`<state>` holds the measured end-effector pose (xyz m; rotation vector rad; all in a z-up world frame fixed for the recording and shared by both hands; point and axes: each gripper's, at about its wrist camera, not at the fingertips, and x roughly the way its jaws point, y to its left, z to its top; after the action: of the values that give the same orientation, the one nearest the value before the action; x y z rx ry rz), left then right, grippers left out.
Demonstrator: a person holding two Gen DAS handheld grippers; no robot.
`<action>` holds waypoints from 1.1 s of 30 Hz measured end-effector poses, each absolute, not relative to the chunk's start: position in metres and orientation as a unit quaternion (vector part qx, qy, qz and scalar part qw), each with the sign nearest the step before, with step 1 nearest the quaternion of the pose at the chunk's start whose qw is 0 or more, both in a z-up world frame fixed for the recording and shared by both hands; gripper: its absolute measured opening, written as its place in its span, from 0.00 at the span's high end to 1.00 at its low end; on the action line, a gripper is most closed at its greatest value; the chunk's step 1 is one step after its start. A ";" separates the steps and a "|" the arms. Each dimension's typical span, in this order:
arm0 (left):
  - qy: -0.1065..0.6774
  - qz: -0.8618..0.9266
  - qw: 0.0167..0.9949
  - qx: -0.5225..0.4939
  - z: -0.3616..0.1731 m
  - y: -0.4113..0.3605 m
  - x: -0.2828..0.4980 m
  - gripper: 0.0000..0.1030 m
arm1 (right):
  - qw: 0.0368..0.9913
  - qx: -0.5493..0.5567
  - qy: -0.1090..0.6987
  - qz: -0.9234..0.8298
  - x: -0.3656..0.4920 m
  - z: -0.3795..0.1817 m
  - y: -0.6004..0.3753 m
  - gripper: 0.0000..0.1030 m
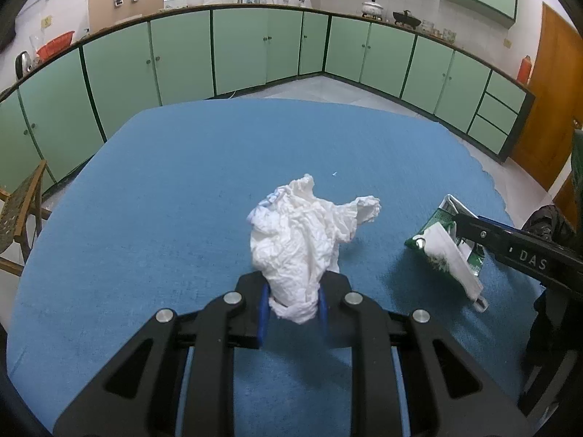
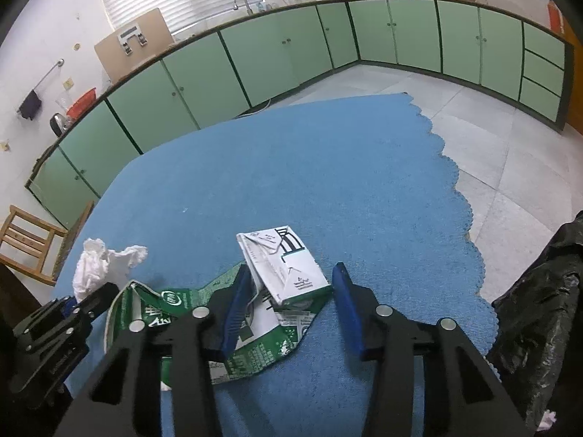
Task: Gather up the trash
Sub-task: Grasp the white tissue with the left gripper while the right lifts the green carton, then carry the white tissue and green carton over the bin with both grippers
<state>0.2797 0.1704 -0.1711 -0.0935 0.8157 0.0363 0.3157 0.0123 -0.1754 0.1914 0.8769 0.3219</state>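
Observation:
A crumpled white tissue [image 1: 302, 233] stands up from my left gripper [image 1: 293, 293], whose blue pads are shut on its lower end just above the blue tablecloth [image 1: 182, 182]. To its right lies a torn green-and-white milk carton [image 1: 442, 240], and one black finger [image 1: 473, 227] of the right gripper reaches over it. In the right wrist view the carton [image 2: 277, 255] lies between the blue pads of my right gripper [image 2: 291, 273]. The left pad is against it and the right pad stands a little apart. The tissue [image 2: 94, 266] and left gripper [image 2: 87, 296] show at lower left.
A black rubbish bag [image 2: 539, 298] hangs past the table's scalloped right edge. A wooden chair [image 2: 29, 240] stands off the table's left side. Green cabinets [image 1: 237, 47] line the far walls across a tiled floor.

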 end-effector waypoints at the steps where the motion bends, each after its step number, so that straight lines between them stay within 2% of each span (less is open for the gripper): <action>1: 0.397 0.018 0.917 -0.045 -0.170 0.170 0.281 0.81 | 0.890 0.091 0.420 0.155 0.314 -0.175 0.012 0.57; 16: 0.359 0.013 0.933 -0.029 -0.126 0.157 0.260 0.81 | 0.922 0.078 0.351 0.143 0.270 -0.124 -0.008 0.61; 25: 0.353 0.006 0.935 -0.024 -0.115 0.143 0.247 0.81 | 0.924 0.058 0.349 0.144 0.251 -0.117 -0.009 0.62; 33: 0.340 -0.002 0.940 -0.019 -0.099 0.132 0.237 0.81 | 0.936 0.059 0.321 0.128 0.228 -0.089 -0.034 0.62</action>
<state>0.2369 0.1316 -0.0994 -0.0397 0.6933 -0.0043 0.2281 -0.0336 -0.0888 0.1211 0.6565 0.2619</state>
